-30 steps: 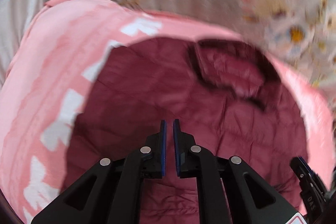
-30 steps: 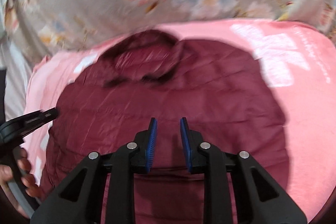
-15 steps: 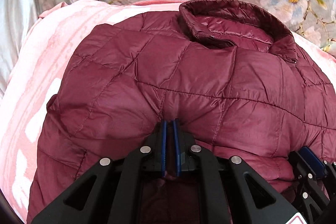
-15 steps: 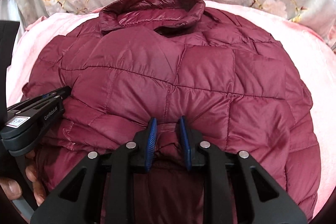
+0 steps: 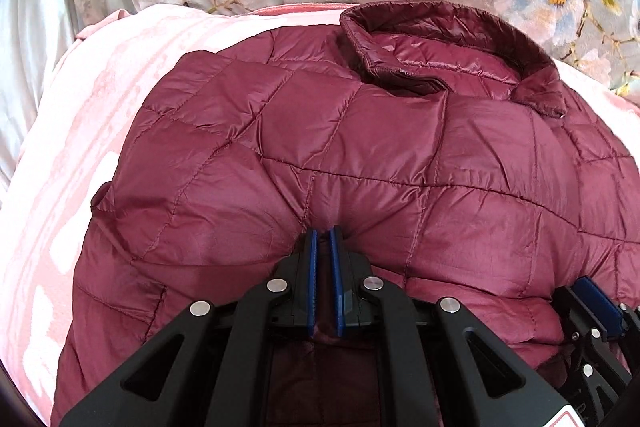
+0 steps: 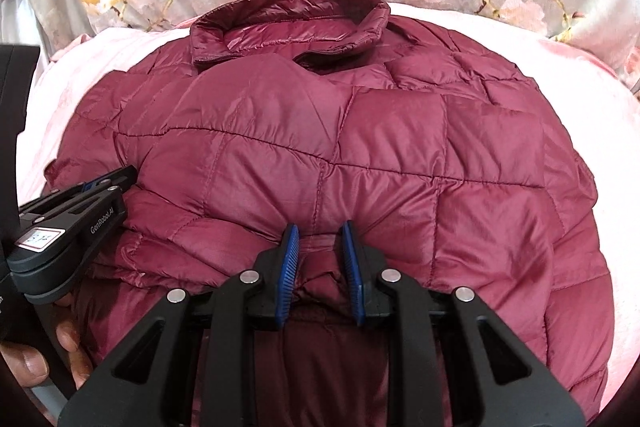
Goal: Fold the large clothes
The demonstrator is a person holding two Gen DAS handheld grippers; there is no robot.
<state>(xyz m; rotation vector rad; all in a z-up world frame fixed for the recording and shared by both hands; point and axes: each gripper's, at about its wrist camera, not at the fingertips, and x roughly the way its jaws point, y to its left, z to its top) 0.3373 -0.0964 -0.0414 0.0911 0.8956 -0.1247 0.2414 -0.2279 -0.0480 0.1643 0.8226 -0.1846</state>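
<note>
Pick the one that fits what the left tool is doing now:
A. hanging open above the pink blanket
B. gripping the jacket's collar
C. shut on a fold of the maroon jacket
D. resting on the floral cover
C: the left tool has its blue pads nearly together with maroon jacket fabric pinched between them, well short of the collar.

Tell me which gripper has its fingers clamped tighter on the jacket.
The left gripper: only a thin slit on the maroon quilted jacket; the right gripper shows a wider gap.
</note>
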